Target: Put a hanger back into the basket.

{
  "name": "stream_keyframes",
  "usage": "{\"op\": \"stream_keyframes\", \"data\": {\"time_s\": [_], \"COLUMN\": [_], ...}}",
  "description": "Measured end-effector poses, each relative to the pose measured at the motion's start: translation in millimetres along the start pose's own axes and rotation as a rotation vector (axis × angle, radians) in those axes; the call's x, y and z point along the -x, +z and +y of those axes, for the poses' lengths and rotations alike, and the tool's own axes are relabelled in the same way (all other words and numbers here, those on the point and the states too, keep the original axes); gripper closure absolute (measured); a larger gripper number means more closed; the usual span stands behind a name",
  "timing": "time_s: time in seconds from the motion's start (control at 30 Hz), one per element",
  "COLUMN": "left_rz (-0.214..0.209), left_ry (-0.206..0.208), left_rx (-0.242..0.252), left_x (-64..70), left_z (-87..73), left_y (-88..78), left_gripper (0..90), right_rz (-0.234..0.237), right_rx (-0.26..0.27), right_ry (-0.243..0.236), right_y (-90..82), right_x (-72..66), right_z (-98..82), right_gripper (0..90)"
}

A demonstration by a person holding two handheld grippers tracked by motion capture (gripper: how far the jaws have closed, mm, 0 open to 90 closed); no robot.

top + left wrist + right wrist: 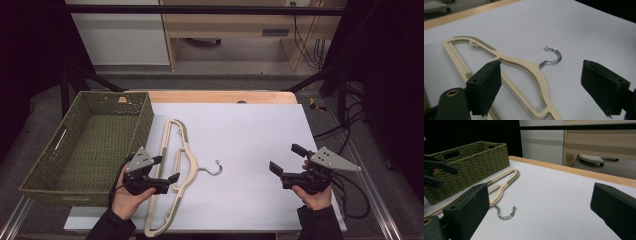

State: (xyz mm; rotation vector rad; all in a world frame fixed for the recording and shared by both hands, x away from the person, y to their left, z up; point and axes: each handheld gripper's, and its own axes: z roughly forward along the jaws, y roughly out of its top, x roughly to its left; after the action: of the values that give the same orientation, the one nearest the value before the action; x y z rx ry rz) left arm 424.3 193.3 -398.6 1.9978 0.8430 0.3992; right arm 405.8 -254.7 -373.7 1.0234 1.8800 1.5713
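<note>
Beside the basket (90, 145), the hanger (172, 175) lies lengthwise, hook (216, 169) rightward, both jaws spread.

The place looked like a lab or test room set up for recording, not a home. The worktop (235, 96) was a pale wooden board covered by a plain white sheet (250, 150), framed by black metal bars (200, 9) and dark side panels. Black cables (305, 45) hung down beside a light wood cabinet (235, 25) at the back, and more cables (340, 130) trailed over the grey carpet floor (235, 67) to the right. A white wheeled base (591, 158) stood on that floor beyond the worktop. The props were few and staged: a woven green basket (50, 150) and a cream hanger (172, 150).
</note>
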Motion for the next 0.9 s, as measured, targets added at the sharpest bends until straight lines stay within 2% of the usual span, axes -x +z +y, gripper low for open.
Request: {"op": "stream_keyframes", "data": {"time_s": [0.13,0.17,0.2,0.37,0.53,0.73,0.9], "left_rz": [-0.015,-0.015,-0.022,-0.027,-0.033,-0.027,-0.017], "left_ry": [0.011,0.011,0.013,0.029,0.021,0.007,0.020], "left_rx": [-0.055,-0.055,-0.080,-0.144,-0.214,-0.285,-0.334], "left_x": [4.2,4.2,5.5,9.8,11.7,12.0,12.7], "left_z": [-3.3,-3.3,-4.3,-8.2,-13.1,-20.7,-23.2], "left_y": [14.0,14.0,20.6,36.7,51.7,69.1,77.8], "left_gripper": [23.2,24.3,25.7,32.2,41.7,50.1,55.9], "right_rz": [0.005,0.005,0.005,0.013,0.017,0.020,0.019], "right_rx": [-0.006,-0.006,-0.011,-0.016,-0.022,-0.028,-0.035], "right_ry": [0.001,0.001,0.000,-0.001,-0.004,-0.002,0.000], "right_y": [0.7,0.7,1.2,3.0,3.9,5.2,6.2], "right_x": [-0.4,-0.4,-0.5,-1.0,-1.3,-2.0,-2.7], "right_z": [-0.3,-0.3,-0.4,-1.1,-1.7,-2.4,-2.9], "right_gripper": [3.2,3.2,3.3,3.7,3.8,3.9,3.9]}}
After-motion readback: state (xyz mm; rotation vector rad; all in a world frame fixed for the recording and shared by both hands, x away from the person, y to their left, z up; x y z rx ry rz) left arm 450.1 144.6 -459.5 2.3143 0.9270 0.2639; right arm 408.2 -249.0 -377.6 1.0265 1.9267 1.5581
